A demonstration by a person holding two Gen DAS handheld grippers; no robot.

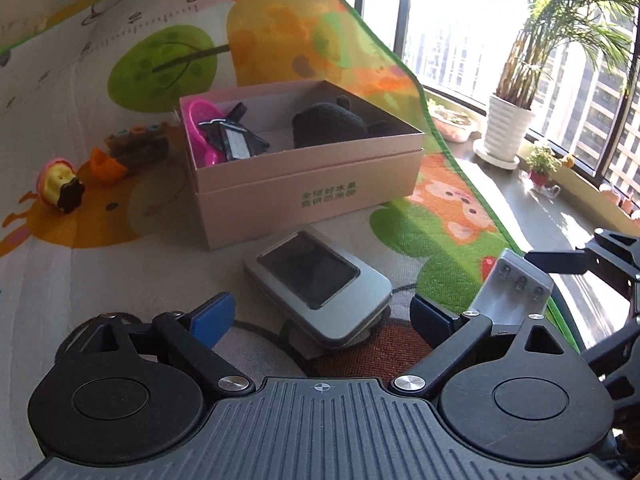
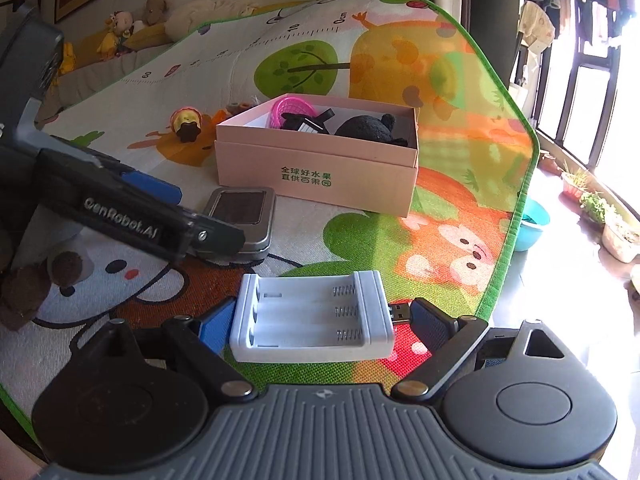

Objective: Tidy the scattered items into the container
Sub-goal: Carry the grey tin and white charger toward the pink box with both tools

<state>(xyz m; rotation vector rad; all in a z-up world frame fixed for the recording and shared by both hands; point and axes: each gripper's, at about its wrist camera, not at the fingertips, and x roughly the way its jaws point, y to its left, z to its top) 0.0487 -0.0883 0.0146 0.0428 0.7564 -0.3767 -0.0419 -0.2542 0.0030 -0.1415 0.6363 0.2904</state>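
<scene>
So the pink cardboard box sits on the play mat and already has a pink basket thing, a black plush toy and some black-and-grey gadget inside. The right hand-held gripper is clamped on a white battery charger, lifted just above the mat near its window-side edge. The left hand-held gripper is spread open around a silver tin with a window lid, which lies on the mat just in front of the box, pads not touching it. Left of the box a toy cupcake, an orange piece and a brown block with coloured tops lie on the mat.
</scene>
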